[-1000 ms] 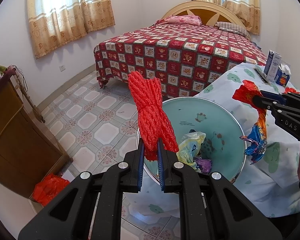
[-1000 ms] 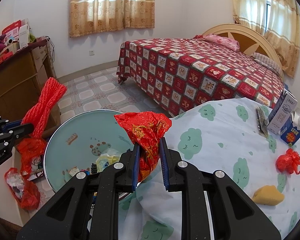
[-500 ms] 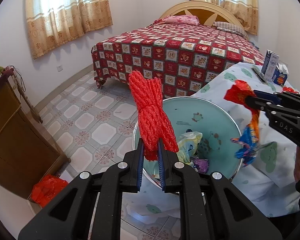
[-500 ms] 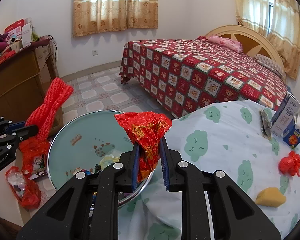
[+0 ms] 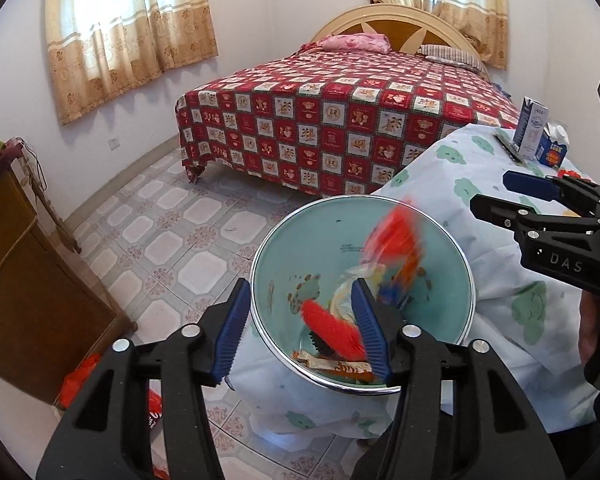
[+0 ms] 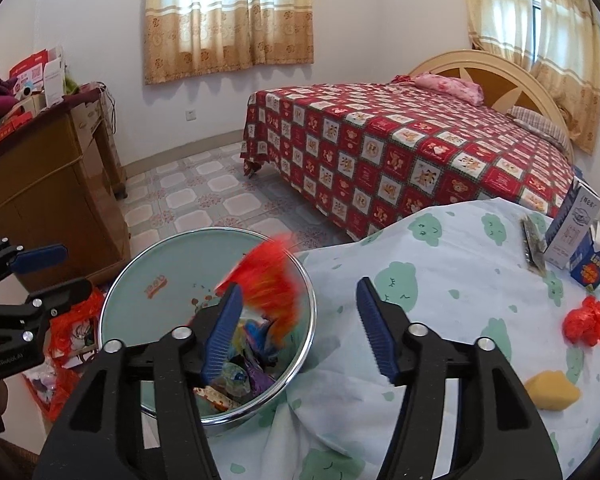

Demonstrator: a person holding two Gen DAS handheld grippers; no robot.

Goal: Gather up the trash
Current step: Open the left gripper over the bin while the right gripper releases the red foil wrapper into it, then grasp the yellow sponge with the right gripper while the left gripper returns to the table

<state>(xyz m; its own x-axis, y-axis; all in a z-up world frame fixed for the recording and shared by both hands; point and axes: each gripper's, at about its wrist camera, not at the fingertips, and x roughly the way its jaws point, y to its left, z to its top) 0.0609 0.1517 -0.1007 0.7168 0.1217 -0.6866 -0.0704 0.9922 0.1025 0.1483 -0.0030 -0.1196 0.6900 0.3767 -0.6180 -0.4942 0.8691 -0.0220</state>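
Both tools wide, nothing gripped: left tool (image 5: 298,324), right tool (image 6: 300,326). Red mesh (image 5: 332,330) and foil wrapper (image 6: 270,286) blurred, dropping into bin (image 5: 260,264). Left on desk (image 6: 440,288): red bag (image 6: 588,320), yellow sponge (image 6: 552,392), two cartons (image 6: 574,226).

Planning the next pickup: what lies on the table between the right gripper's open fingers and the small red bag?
In the right wrist view, only bare cloud-print tablecloth separates the right gripper from the red bag; the yellow sponge sits nearer, off that line.
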